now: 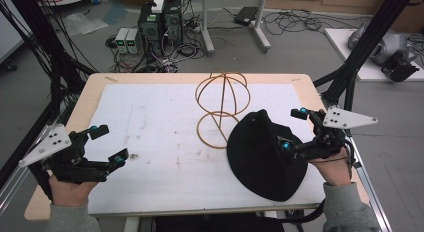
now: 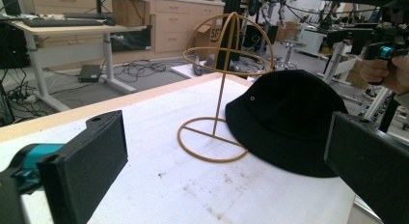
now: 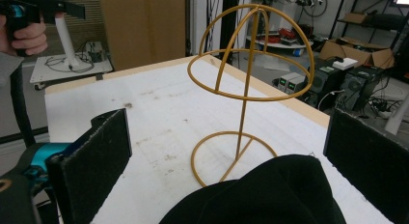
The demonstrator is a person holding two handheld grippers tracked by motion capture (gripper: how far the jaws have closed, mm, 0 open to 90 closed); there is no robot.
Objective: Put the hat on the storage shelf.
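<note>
Black hat (image 1: 265,154) lies on the tabletop (image 1: 150,122) touching the wire stand's (image 1: 222,109) base, directly under the wide-open right hand-held gripper (image 1: 294,128), while the left hand-held gripper (image 1: 107,144), also wide open, is well apart.

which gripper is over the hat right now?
The right gripper: its open fingers hover above the black hat. The left gripper sits open over bare white mat, far from it.

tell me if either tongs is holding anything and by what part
Nothing is held. The left tongs hang open over the white mat, and the right tongs are open above the black hat, not closed on it.
</note>
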